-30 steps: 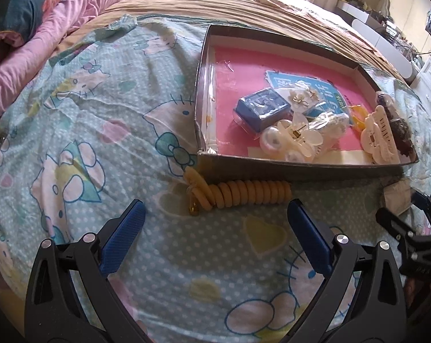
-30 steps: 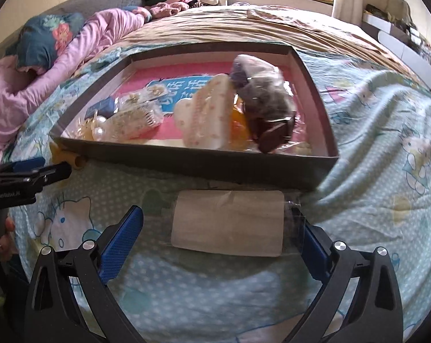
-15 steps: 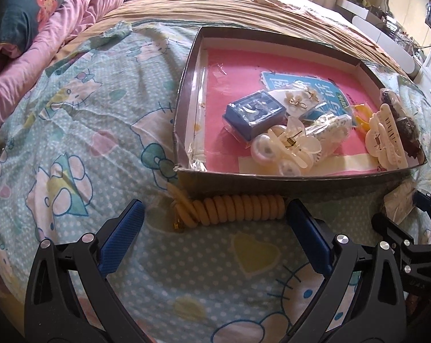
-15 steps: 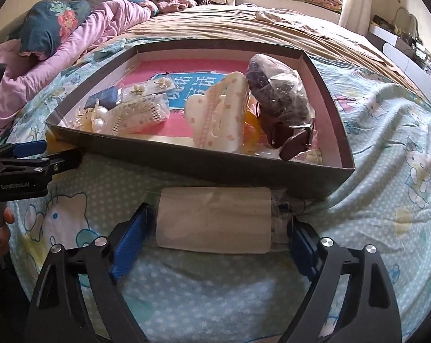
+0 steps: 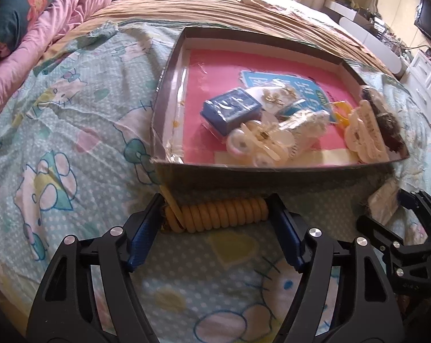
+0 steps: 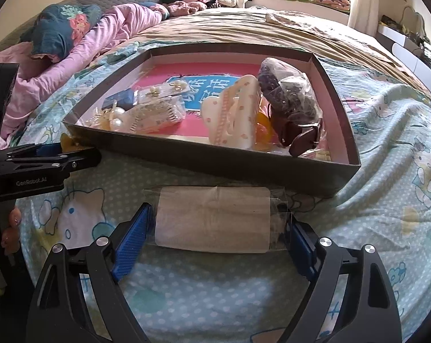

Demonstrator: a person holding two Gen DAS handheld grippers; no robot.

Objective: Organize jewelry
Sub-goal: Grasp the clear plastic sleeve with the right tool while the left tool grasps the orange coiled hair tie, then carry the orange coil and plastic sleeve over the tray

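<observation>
Between the blue-padded fingers of the left gripper (image 5: 215, 214) lies the orange coiled plastic hair tie (image 5: 218, 214); the fingers have it clamped end to end, each pad touching one end of the coil, which rests on the bed's pale-blue cartoon-print quilt (image 5: 72, 143). Between the fingers of the right gripper (image 6: 215, 228) lies the flat beige card in a clear plastic sleeve (image 6: 215, 218); the pads press against the sleeve's two short edges, so the fingers are clamped on it, also down on the quilt.

Just beyond both pairs of fingertips stands the near wall of the shallow dark cardboard box with a pink floor (image 6: 215, 163). Inside, farther on, sit a small blue box (image 5: 231, 110), a cream pearl hair clip (image 5: 258, 143), a white dotted claw clip (image 6: 232, 120), a clear bag of dark beads (image 6: 286, 91) and cards of earrings, all heaped toward the near side.

Judged from this, most pieces are already in the box; these two appear to be the last outside it. What is left is to lift each over the near wall and set it down inside.
</observation>
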